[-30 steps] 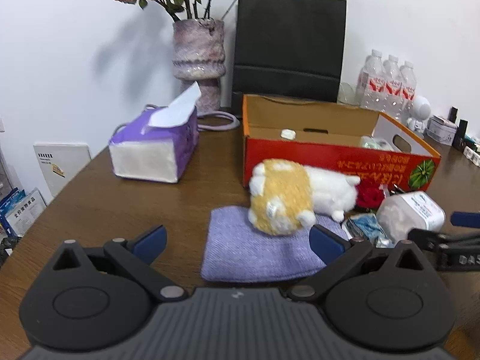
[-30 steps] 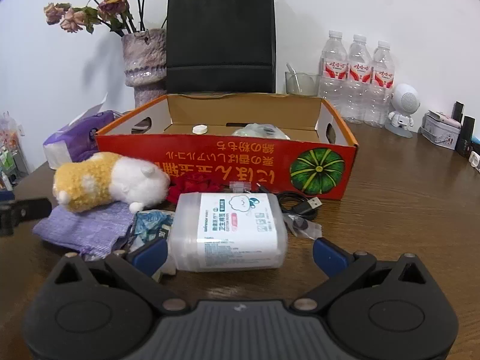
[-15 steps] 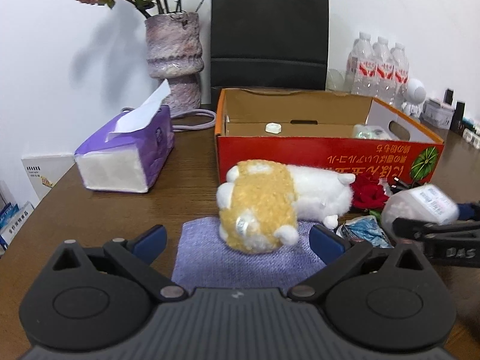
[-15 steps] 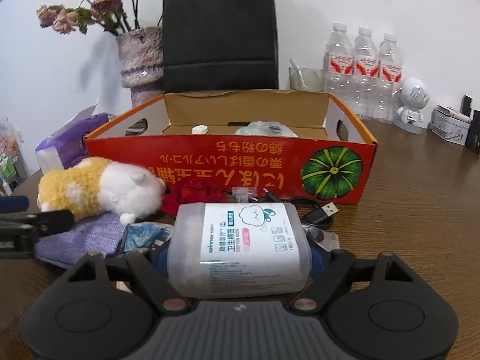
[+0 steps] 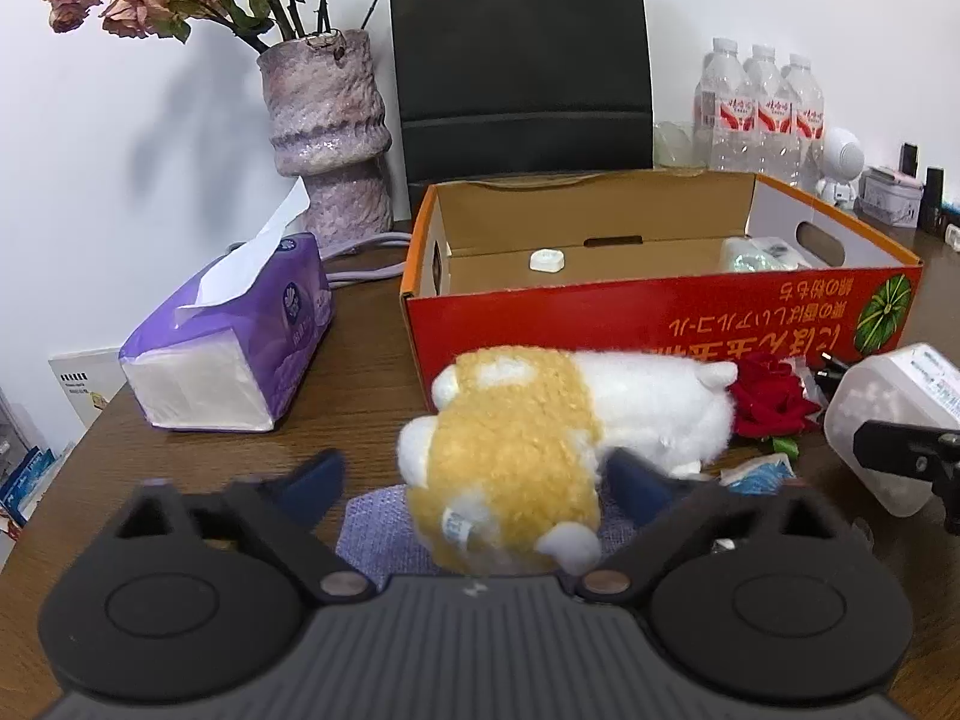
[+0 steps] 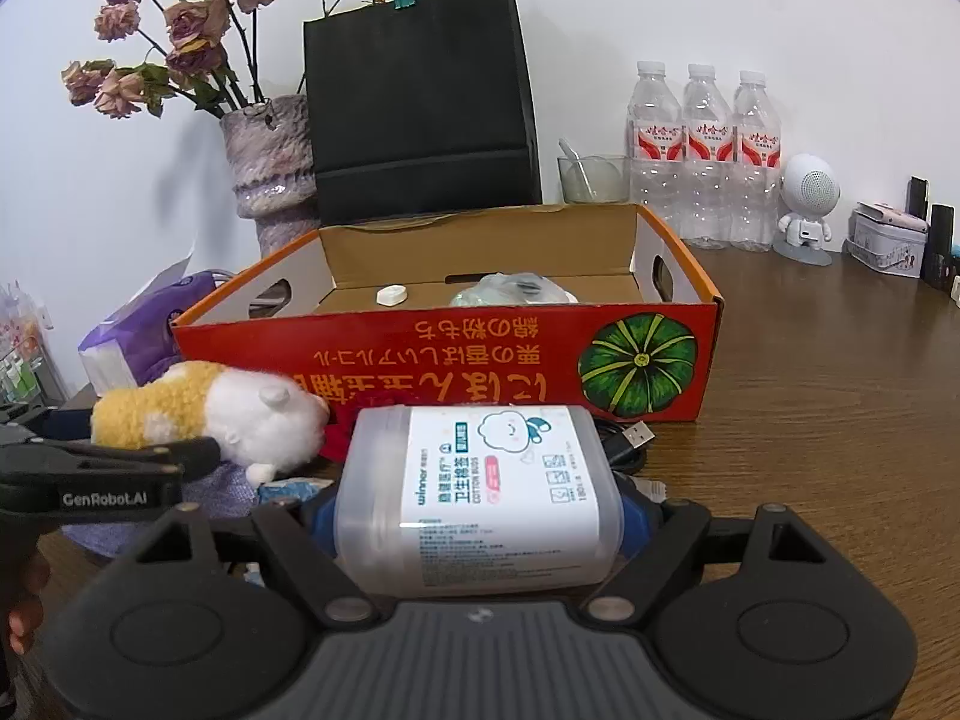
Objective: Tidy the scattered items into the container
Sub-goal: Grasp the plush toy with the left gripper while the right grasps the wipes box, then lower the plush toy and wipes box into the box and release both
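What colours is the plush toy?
Yellow-orange and white plush toy; clearest in the left wrist view.

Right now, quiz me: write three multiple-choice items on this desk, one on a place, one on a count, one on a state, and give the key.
1. Where does the plush toy lie?
A. inside the box
B. on the purple cloth, in front of the box
C. on the tissue pack

2. How many water bottles stand behind the box?
A. one
B. three
C. five

3. What is the right claw doing?
A. gripping the cotton bud tub
B. hanging open over bare table
C. pinching a cable

Key: 1 B, the toy rests on the purple cloth before the red box, between the closing fingers of the left claw. 2 B, three caps show in a row. 3 A, its blue pads press both ends of the cotton bud tub.
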Demonstrator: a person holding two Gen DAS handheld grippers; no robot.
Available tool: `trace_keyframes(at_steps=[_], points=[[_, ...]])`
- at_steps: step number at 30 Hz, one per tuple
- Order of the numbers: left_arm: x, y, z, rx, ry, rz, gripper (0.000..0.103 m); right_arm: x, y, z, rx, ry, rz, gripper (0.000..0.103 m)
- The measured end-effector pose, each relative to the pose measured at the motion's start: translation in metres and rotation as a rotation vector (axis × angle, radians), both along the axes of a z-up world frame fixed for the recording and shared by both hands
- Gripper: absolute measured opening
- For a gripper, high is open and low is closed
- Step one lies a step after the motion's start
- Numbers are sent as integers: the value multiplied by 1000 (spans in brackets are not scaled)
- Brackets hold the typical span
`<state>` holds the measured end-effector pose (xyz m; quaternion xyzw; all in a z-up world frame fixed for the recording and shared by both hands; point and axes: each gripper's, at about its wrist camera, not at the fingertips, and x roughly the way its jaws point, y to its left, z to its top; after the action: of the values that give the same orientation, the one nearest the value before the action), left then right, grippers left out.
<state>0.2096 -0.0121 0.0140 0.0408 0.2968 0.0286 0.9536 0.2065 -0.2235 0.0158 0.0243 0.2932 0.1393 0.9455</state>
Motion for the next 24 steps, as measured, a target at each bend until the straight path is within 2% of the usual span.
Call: trace_keyframes(at_steps=[1,3,15,19,24], points=[[0,1,0,-20,12,-12,53,0,0,0,0,2,0,82],[-4,1,0,-24,5,-19,48,0,0,-1,2,5,-1,82],[-36,5,25,-86,-101,-16,48,-7,-5,9,20,-29,-9,82],[-36,1,48,-95,-156,-35,48,-9,-5,25,15,-75,-12,82],[-14,-10,79,-117,-225,-44,48,8,-6,57,11,-140,-24,82]])
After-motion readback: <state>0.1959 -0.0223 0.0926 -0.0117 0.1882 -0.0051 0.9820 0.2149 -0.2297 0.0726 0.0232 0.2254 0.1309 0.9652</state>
